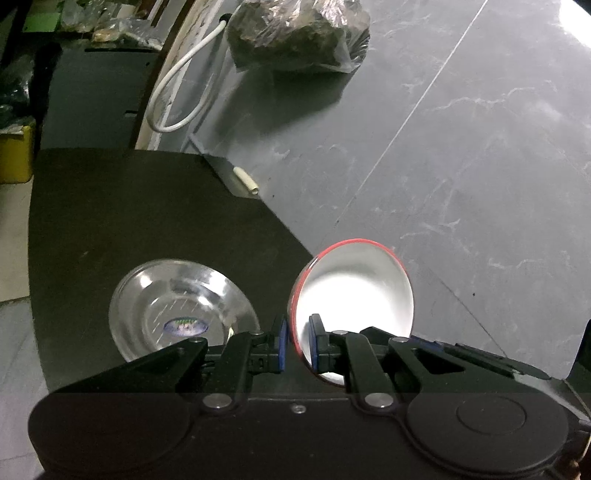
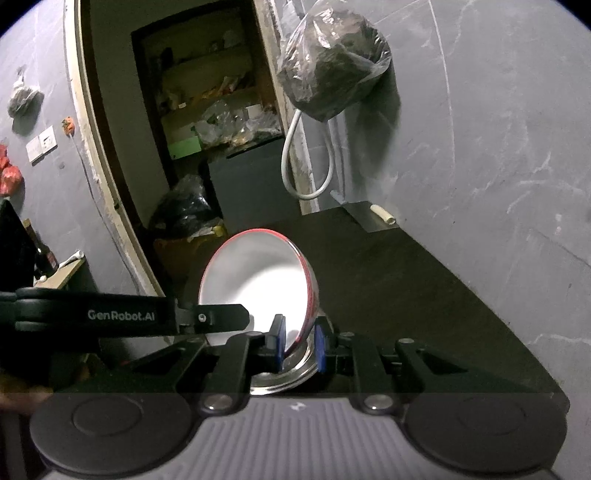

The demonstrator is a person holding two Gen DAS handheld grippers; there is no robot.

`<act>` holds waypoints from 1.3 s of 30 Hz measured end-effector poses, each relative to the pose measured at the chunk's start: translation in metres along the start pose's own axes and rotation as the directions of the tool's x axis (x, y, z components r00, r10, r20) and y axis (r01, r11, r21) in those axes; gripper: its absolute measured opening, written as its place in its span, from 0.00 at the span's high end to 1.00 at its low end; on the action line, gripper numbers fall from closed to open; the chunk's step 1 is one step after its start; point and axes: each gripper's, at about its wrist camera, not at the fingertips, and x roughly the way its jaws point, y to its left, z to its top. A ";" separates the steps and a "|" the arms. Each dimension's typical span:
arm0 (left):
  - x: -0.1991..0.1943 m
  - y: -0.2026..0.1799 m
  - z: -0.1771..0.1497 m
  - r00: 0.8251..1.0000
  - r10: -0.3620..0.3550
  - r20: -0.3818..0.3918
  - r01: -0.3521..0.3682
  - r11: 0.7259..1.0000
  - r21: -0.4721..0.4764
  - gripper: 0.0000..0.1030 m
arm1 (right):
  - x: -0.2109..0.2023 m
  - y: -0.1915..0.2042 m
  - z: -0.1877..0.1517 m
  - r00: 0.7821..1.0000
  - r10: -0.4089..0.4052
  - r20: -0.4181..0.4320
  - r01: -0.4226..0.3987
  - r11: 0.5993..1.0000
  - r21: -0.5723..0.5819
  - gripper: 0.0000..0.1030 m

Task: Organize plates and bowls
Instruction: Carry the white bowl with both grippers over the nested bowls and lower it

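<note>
A white bowl with a red rim [image 1: 358,291] is held tilted on its side above the black table [image 1: 129,206]. My left gripper [image 1: 297,341] is shut on its rim. My right gripper [image 2: 301,345] is shut on the same bowl's [image 2: 258,280] opposite rim. A clear glass bowl [image 1: 177,306] with a small sticker in its bottom sits on the table to the left of the held bowl. In the right wrist view the glass bowl [image 2: 280,376] shows just below the held bowl. The left gripper's arm [image 2: 125,317] crosses the right wrist view from the left.
A grey marble wall [image 1: 461,147] stands right of the table. A plastic-wrapped dark bundle [image 1: 295,33] hangs on it above a white cable loop [image 1: 184,96]. A small white tube [image 1: 245,181] lies at the table's far corner. A doorway with cluttered shelves [image 2: 207,110] is behind.
</note>
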 end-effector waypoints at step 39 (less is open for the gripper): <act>-0.011 0.030 -0.071 0.973 0.116 -0.198 -0.139 0.984 -0.110 0.84 | 0.031 0.010 -0.050 0.930 0.118 -0.347 -0.122 0.993 0.011 0.82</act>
